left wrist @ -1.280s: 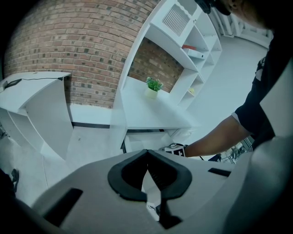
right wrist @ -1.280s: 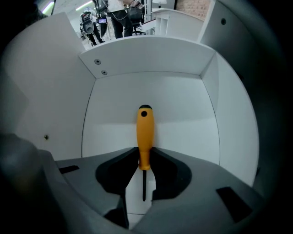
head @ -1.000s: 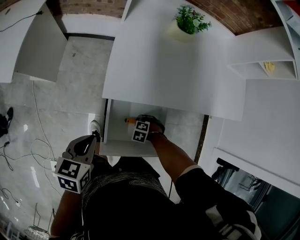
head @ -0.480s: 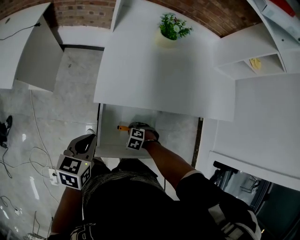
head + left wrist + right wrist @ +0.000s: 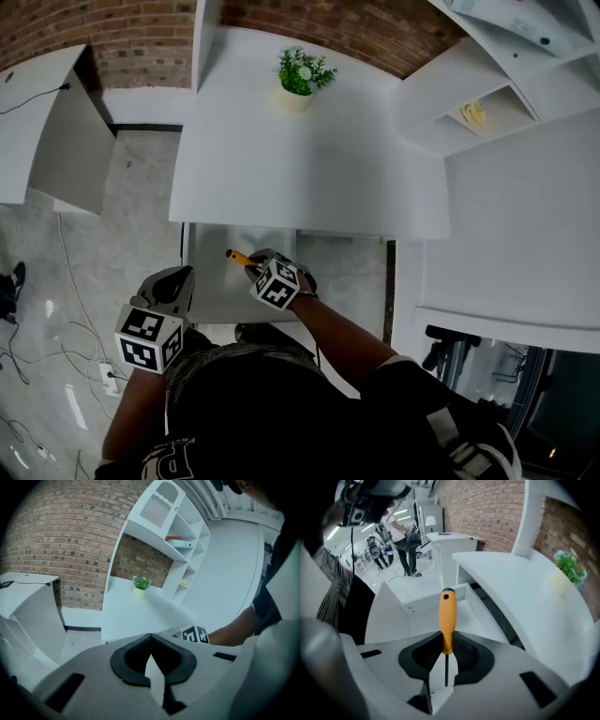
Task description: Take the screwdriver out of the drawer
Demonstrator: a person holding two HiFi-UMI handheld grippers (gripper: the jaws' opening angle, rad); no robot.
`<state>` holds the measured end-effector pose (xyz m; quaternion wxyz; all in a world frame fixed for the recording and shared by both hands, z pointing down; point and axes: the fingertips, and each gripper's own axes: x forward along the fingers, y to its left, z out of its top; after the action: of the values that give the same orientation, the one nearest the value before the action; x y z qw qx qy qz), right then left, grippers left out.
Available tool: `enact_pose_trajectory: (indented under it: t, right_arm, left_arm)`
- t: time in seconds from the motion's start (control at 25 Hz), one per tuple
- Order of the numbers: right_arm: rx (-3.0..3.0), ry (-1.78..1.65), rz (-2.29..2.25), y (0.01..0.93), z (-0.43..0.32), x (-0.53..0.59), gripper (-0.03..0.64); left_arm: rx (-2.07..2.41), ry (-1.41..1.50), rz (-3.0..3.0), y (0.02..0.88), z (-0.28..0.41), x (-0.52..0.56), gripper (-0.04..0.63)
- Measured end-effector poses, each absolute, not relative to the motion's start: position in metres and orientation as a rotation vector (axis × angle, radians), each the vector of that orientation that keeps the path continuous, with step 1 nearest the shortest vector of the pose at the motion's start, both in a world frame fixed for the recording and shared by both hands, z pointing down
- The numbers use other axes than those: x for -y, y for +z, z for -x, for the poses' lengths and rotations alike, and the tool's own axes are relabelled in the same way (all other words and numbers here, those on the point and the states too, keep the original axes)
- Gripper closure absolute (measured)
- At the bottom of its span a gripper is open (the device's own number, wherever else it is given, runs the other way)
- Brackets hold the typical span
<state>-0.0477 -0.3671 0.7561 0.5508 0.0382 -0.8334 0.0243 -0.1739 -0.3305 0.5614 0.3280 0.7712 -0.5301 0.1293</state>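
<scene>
Clamping the screwdriver (image 5: 447, 616), right claw (image 5: 446, 644) hangs over drawer (image 5: 214, 281), beside desk (image 5: 300, 169) edge.

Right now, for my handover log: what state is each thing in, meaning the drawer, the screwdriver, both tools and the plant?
drawer: open.
screwdriver: clamped at the handle's lower end, held over the drawer.
right tool: shut on the screwdriver.
left tool: shut, nothing in it.
potted plant: upright on the desk.

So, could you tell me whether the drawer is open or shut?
Open: the drawer juts out from under the desk, its inside showing.
</scene>
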Motion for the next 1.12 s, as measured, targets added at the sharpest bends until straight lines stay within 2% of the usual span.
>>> enact_pose_trajectory:
  t: [0.52, 1.12]
  right_arm:
    - [2.402, 0.496, -0.413, 0.610, 0.026, 0.382, 0.543]
    - [2.746, 0.470, -0.509, 0.476, -0.016, 0.377, 0.543]
  left_arm:
    - [1.401, 0.243, -2.129, 0.510, 0.115, 0.337, 0.578]
    - [1.489, 0.151, -2.226, 0.445, 0.070, 0.330, 0.578]
